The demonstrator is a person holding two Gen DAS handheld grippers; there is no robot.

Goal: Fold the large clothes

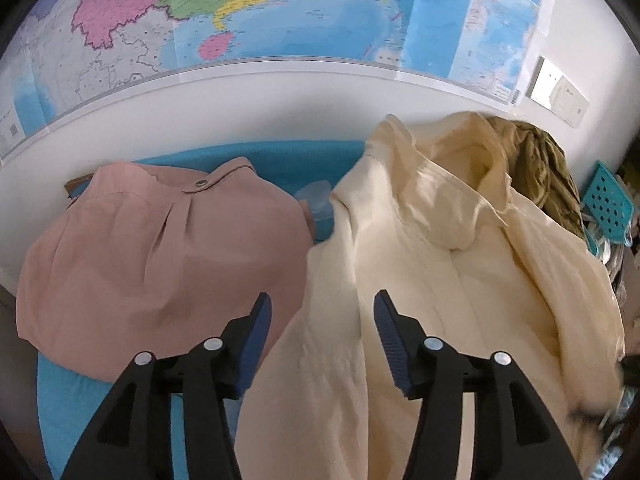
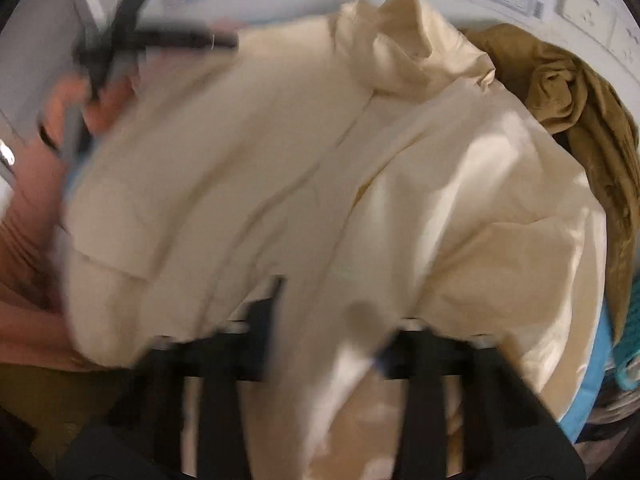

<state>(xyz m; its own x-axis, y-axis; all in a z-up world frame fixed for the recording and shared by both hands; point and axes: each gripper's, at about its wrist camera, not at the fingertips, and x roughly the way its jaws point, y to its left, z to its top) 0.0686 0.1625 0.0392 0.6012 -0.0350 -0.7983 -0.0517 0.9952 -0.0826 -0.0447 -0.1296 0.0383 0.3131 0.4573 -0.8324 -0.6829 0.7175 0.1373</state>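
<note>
Black fingers of the left gripper (image 1: 322,336) stand half open, empty, above the cream shirt (image 1: 460,280) lying unfolded beside a folded pink garment (image 1: 160,260). Right gripper (image 2: 332,332) is blurred; cream cloth covers its jaws, apparently pinched.

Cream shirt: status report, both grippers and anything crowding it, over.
Left gripper open, empty, above cream shirt. Right gripper blurred, grip unclear. Pink shirt folded alongside; olive garment crowds the far edge.
</note>
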